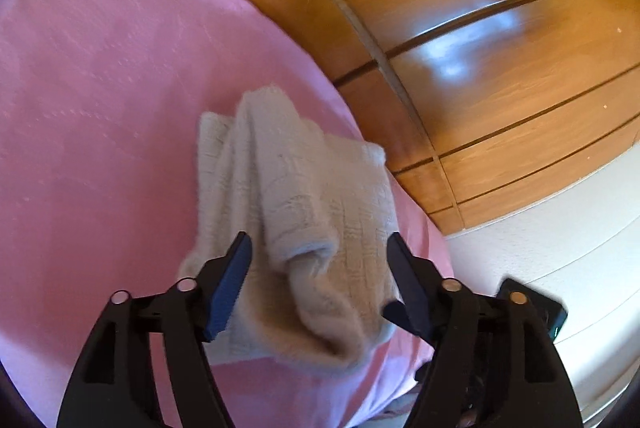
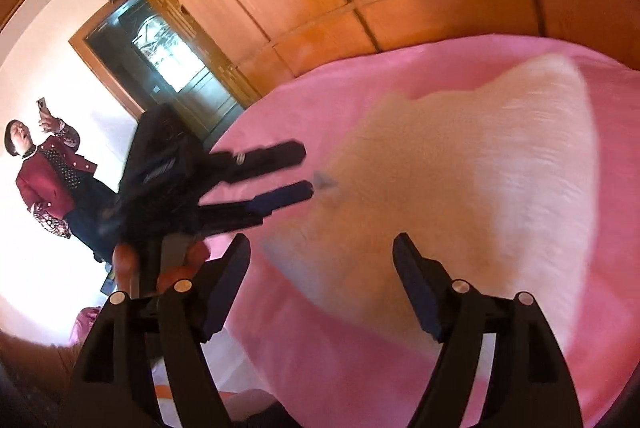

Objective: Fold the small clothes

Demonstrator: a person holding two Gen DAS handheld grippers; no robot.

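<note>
A pink-covered bed is filling both views, backed by a wooden panelled wall; a person in a red jacket is standing off to the side. A cream knitted garment is lying crumpled near the bed's edge by the wall. It is looking soft, light and floppy, so pinching a cuff or hem corner seems best. Left tongs and right tongs are both gaping, released, gripping nothing.

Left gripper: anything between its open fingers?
Yes. In the left wrist view, the left gripper straddles a rolled fold of the cream garment on the pink sheet.
</note>
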